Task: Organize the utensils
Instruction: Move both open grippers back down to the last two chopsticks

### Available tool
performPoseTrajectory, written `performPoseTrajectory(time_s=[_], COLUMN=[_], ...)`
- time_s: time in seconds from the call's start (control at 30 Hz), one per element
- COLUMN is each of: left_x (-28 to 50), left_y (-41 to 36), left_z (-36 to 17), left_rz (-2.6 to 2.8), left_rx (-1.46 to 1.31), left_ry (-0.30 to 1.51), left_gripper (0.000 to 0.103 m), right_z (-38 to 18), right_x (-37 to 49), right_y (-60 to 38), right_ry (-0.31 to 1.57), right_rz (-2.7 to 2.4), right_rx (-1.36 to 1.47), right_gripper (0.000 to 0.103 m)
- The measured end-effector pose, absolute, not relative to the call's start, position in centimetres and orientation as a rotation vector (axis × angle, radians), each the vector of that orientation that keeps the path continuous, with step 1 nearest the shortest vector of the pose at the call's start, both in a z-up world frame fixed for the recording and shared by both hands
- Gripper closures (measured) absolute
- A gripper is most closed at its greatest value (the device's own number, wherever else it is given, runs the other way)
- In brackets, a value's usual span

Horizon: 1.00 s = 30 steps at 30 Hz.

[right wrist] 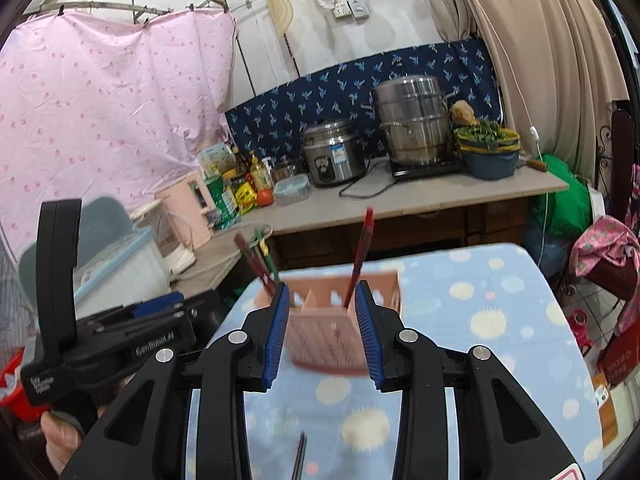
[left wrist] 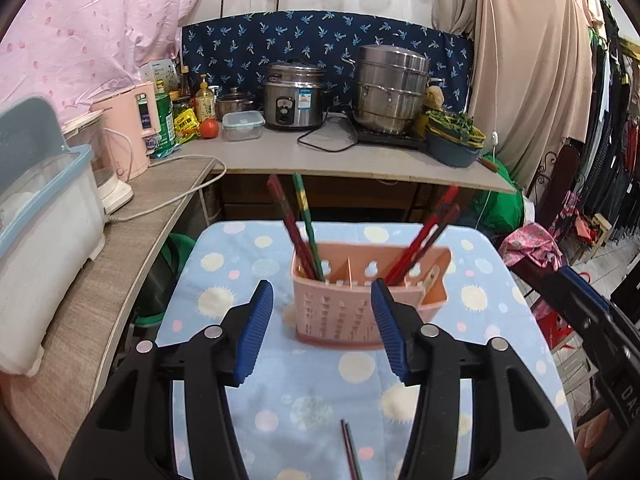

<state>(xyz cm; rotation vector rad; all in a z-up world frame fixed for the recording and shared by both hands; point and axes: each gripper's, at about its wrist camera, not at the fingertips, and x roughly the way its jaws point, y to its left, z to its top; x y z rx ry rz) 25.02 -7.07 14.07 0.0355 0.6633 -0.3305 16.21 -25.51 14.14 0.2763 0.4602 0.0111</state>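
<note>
Toward the tabletop's far edge, in the left wrist view, the caddy (left wrist: 370,300) holds two chopstick pairs, one in its left compartment, one right of the divider. My left gripper (left wrist: 322,330) is spread and empty. One pair (left wrist: 351,450) lies loose at the near edge.

From the right wrist view, my right gripper (right wrist: 322,332) is likewise spread, empty, facing the caddy (right wrist: 332,332). Recommended: pinch the loose pair (right wrist: 299,456) mid-length, both sticks together, then tip-first into a compartment.
</note>
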Motion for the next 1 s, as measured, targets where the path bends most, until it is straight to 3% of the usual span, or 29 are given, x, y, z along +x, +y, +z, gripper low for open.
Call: performPoseTrajectory(time_s=[0.63, 1.0], left_x=[13.3, 9.7], left_y=[-0.8, 0.4], left_z=[2.4, -2.3], left_rz=[-0.253, -0.252], left_rx=[0.070, 0.040], left_ry=[0.852, 0.961], left_gripper=[0.052, 0.052], right_z=[0.6, -4.8], right_x=[1.5, -1.2], right_y=[-19.6, -15.3], right_ry=[0.735, 0.836], right_rz=[0.027, 0.069], right_rx=[0.238, 0.154], right_gripper=[0.069, 0.069])
